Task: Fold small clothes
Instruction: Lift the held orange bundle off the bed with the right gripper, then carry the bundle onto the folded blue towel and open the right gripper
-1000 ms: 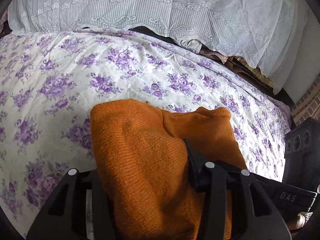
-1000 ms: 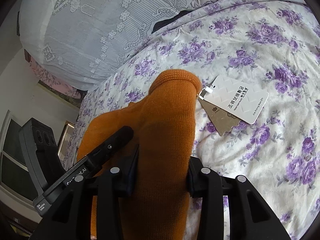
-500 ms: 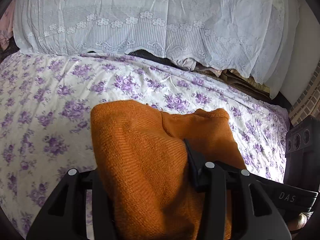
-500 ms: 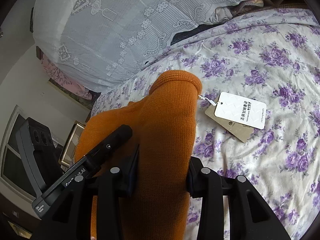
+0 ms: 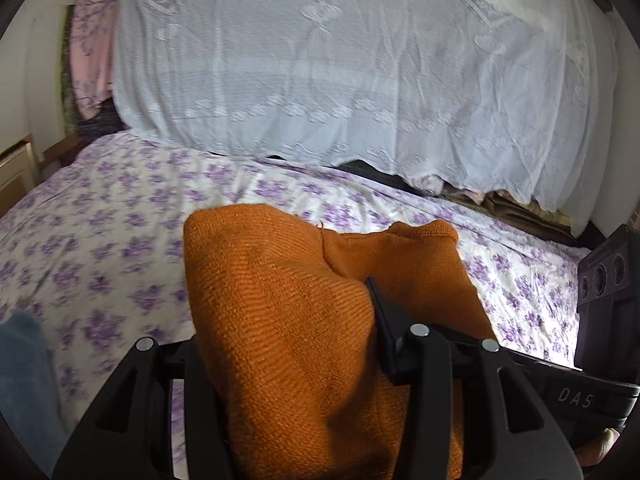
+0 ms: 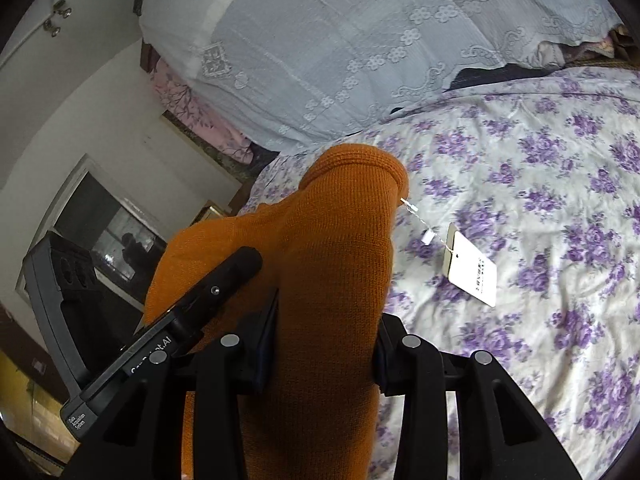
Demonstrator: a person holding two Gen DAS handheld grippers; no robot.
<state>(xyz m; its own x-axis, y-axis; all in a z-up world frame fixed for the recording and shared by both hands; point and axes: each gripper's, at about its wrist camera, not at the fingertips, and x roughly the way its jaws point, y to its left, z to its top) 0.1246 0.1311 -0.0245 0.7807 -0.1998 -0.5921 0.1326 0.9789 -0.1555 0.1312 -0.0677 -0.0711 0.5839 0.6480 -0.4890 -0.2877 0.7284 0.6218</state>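
Note:
An orange knit garment point(image 5: 296, 320) fills the lower middle of the left wrist view, bunched between the fingers of my left gripper point(image 5: 288, 356), which is shut on it. In the right wrist view my right gripper point(image 6: 324, 344) is shut on another part of the orange garment point(image 6: 332, 264), held up above the bed. A white paper tag point(image 6: 472, 270) hangs from the garment's top edge on a thin string. The left gripper's body point(image 6: 176, 320) shows at the left of the right wrist view.
A bedspread with purple flowers point(image 5: 120, 248) lies below both grippers and also shows in the right wrist view point(image 6: 540, 208). A white lace cover point(image 5: 340, 72) is draped over a pile behind the bed. A blue-grey cloth point(image 5: 24, 380) shows at the lower left.
Both grippers have risen with the orange garment and tilted up. The paper tag has lifted off the bedspread and now dangles. More of the lace cover and the room shows.

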